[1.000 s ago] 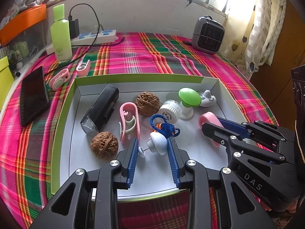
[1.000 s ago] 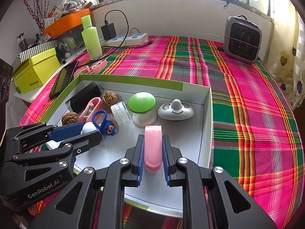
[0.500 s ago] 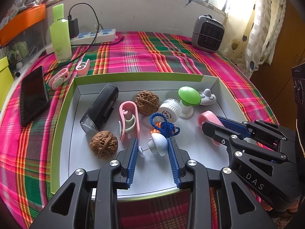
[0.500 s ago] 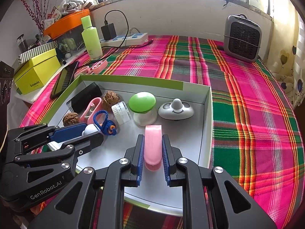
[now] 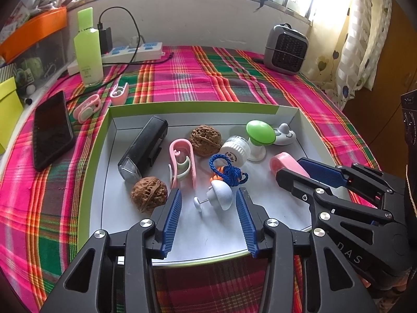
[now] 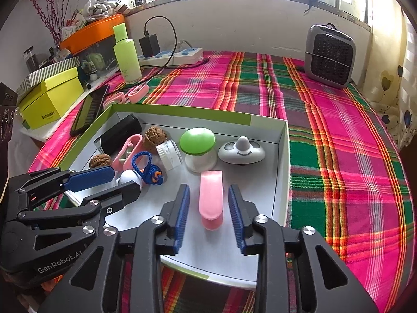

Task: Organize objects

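Observation:
A white box with green walls holds several small things: a black lamp, two walnuts, a pink clip, a blue cord, a white spinning top, a green-capped piece and a pink clip. My left gripper is open around the white top. My right gripper is open, its jaws on either side of the pink clip and apart from it.
Two more pink clips lie on the plaid cloth behind the box, next to a black phone. A green bottle, a power strip and a small grey heater stand at the back. A yellow box is at the left.
My right gripper has opened and let go of the pink clip, which now lies in the box. My left gripper has opened wider around the white top.

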Tool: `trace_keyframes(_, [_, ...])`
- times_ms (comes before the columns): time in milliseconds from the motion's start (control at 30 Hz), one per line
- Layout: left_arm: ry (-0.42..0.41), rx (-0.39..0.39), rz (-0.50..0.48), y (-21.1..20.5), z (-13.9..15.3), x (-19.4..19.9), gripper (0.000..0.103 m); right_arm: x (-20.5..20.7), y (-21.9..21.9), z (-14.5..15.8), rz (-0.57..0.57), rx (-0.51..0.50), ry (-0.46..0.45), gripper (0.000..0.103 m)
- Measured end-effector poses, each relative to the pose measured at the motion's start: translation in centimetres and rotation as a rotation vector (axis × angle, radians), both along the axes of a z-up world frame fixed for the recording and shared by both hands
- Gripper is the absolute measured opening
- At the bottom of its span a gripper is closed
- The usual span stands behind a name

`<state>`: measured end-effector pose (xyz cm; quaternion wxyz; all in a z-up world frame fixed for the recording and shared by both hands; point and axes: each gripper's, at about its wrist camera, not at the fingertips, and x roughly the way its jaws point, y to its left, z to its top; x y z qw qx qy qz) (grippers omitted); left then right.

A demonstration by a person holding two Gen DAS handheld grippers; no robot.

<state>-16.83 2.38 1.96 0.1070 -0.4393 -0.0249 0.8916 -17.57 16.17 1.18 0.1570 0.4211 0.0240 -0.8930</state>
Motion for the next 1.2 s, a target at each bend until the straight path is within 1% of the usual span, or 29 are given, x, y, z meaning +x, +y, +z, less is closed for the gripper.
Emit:
trace_keyframes(267, [0.030, -0.007, 0.008, -0.4, 1.0, 1.1, 0.047, 1.1, 0.0, 0.8, -0.012, -0.009, 0.023, 0.036])
trace_keyframes(333, [0.048, -0.023, 0.015, -0.3, 1.3, 1.6, 0.047, 1.5, -0.1, 1.1, -0.013, -0.013, 0.032, 0.036])
trace_keyframes(367, [0.058, -0.032, 0.017, -0.3, 1.5, 1.8, 0.048, 1.7, -0.1, 1.2, -0.014, -0.013, 0.037, 0.036])
trace_keyframes(467, [0.062, -0.018, 0.022, -0.7, 1.8, 2.4, 0.048, 2.5, -0.2, 1.7, -0.017, -0.007, 0.053, 0.036])
trace_keyframes(800, [0.093, -0.022, 0.040, -1.2, 2.7, 4.7, 0.048, 5.0, -0.6, 2.7, -0.021, 0.000, 0.095, 0.036])
trace_keyframes(933, [0.108, -0.027, 0.049, -1.3, 3.0, 5.9, 0.048, 6.1, -0.6, 3.1, -0.026, -0.013, 0.106, 0.036])
trace_keyframes(1100, [0.116, -0.030, 0.050, -1.3, 3.0, 7.4, 0.048, 7.7, -0.6, 3.2, -0.043, -0.030, 0.112, 0.036])
trace_keyframes(1200, [0.139, -0.051, 0.051, -1.1, 3.0, 8.5, 0.048, 8.7, -0.5, 2.9, -0.042, -0.022, 0.109, 0.036])
